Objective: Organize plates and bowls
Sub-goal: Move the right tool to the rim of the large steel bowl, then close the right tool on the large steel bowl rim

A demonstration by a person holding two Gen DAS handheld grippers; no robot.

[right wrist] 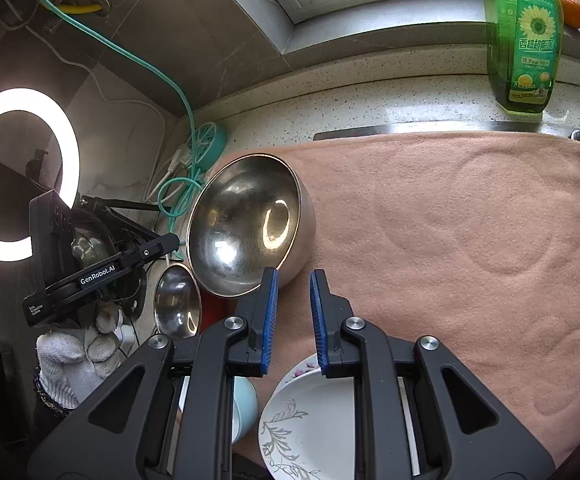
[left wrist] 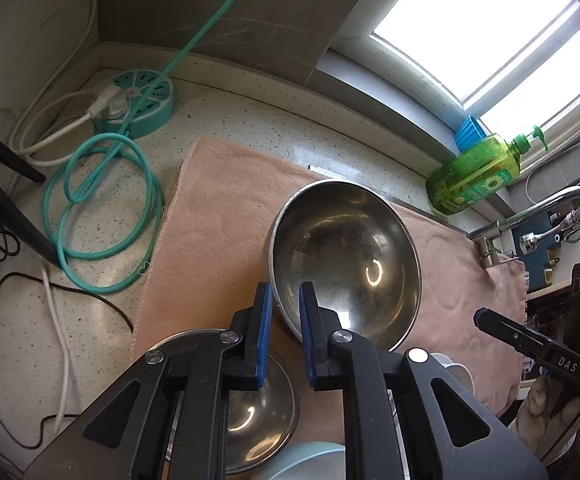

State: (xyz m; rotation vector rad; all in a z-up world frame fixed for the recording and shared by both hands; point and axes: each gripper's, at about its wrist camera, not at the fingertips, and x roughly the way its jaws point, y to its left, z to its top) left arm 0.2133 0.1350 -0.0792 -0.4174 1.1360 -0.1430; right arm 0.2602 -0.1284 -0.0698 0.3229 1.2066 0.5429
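Hanging over the pink towel [left wrist: 226, 216], the left gripper [left wrist: 284, 332] has its blue pads nearly together w/ only a narrow gap, and nothing is between them; the near rim of the big steel bowl [left wrist: 345, 256] shows just behind the tips, but the pads do not clamp it. The right gripper [right wrist: 293, 316] is the same: pads close together, empty, above the towel [right wrist: 469, 240]. The big steel bowl [right wrist: 246, 224] lies tilted on the towel, its opening turned toward the cameras. A smaller steel bowl [left wrist: 258, 408] sits under the left gripper, at the towel's near-left corner; in the right wrist view it [right wrist: 178, 304] is just left of the big one. A light blue bowl [right wrist: 244, 404] and a white plate w/ flower pattern [right wrist: 309, 420] are at the bottom, under the right gripper. The green soap bottle [right wrist: 523, 36] stands by the window sill, well apart from the dishes. A gloved hand [right wrist: 78, 348] holds the left gripper's body.
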